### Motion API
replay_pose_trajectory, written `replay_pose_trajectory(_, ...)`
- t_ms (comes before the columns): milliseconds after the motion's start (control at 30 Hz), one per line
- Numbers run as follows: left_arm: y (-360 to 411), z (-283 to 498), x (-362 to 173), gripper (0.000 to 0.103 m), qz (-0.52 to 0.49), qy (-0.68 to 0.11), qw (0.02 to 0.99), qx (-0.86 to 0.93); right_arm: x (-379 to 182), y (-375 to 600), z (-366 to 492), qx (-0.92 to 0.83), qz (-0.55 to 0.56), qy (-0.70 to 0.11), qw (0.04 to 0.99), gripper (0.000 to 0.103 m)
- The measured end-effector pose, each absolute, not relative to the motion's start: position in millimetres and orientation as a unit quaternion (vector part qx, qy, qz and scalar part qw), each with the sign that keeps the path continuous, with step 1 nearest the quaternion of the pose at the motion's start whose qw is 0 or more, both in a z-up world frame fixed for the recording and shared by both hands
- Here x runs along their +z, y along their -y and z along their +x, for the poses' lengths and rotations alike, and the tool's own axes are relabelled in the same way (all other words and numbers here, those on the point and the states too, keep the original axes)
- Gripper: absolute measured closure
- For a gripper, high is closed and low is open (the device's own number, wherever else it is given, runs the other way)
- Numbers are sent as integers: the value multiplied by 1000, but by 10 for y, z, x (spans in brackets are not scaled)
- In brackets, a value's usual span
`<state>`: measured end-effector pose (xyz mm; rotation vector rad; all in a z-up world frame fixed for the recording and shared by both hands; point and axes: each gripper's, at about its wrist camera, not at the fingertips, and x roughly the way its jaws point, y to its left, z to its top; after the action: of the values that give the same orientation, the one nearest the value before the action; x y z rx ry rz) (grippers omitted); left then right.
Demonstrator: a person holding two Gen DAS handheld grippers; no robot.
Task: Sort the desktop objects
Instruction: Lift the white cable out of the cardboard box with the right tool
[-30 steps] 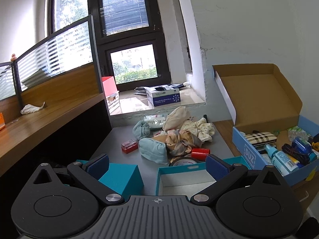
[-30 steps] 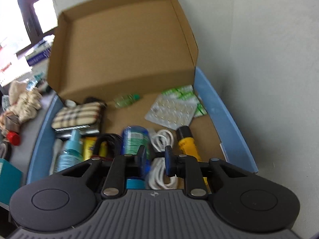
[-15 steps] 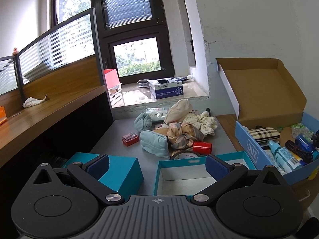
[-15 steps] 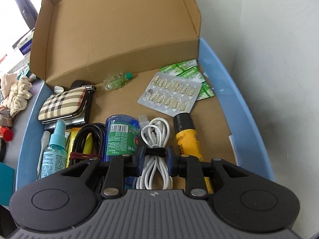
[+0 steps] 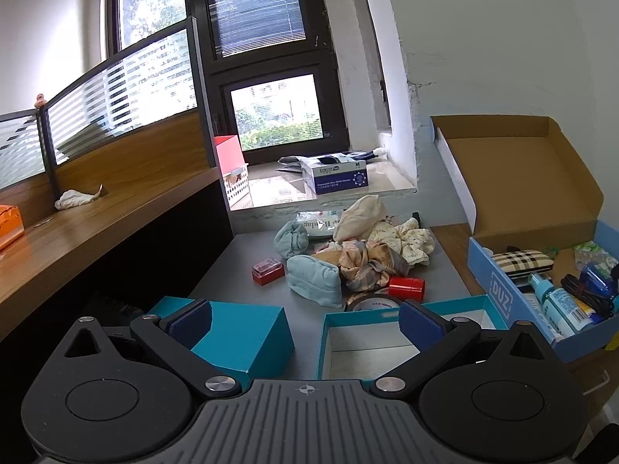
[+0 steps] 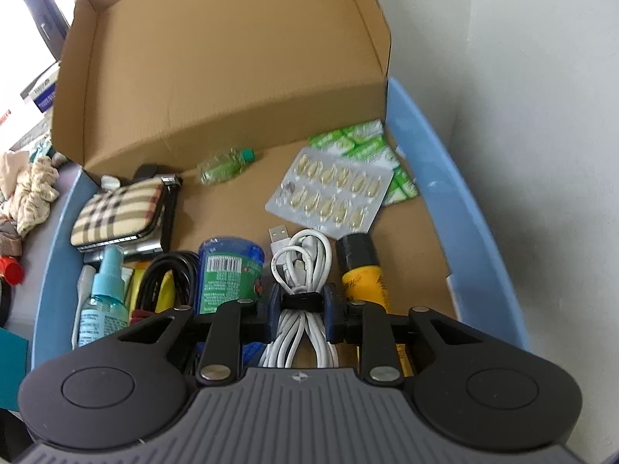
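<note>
glove box (on windowsill)

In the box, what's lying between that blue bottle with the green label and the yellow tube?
A coiled white USB cable, seen in the right wrist view. It sits between the blue bottle and the yellow tube, with the right gripper shut on its banded middle.

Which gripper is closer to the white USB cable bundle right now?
Right. The right gripper straddles the white cable bundle inside the blue box, fingers on either side of it. The left gripper hangs open over the teal boxes, well away.
</note>
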<state>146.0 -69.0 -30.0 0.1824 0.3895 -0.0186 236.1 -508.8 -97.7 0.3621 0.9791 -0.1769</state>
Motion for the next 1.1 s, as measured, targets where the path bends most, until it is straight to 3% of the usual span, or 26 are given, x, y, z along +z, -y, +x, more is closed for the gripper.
replay_pose_trajectory(433,619,1463,-282,0,76,-199,977,-10,-300,4458,2312,-28,20,-427,904,77)
replay_pose_trajectory(1100,218,1391,-160,0,59,-189,979,42,281,2644,2345,222,-134,-390,884,77)
